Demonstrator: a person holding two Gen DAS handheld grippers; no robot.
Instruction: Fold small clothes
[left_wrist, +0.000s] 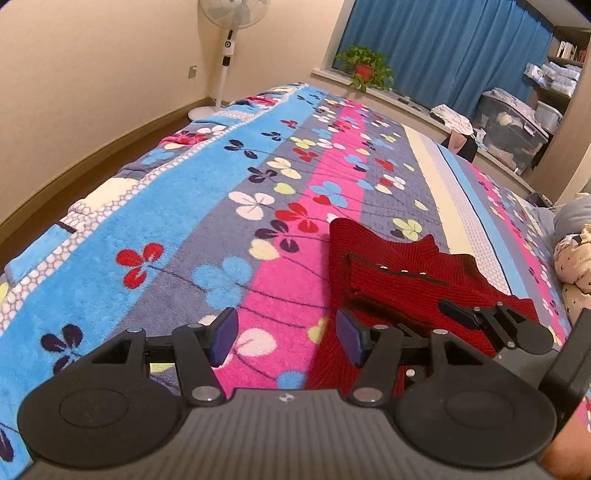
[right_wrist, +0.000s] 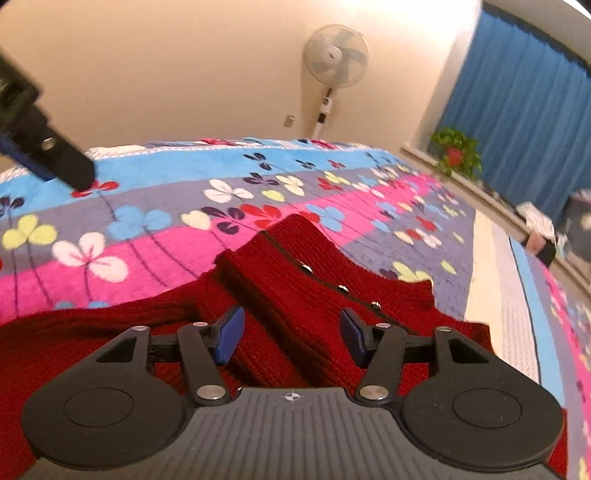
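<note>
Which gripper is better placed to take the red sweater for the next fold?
The right gripper, probably. Its open jaws hang directly over the red sweater, knit showing between them. The left gripper is open too, but mostly over the blanket, at the sweater's edge.

A flowered blanket (left_wrist: 229, 206) covers the bed. A fan (left_wrist: 231, 55) stands at upper left, a potted plant (left_wrist: 364, 68) on the sill, blue curtains (left_wrist: 461, 48) upper right.
</note>
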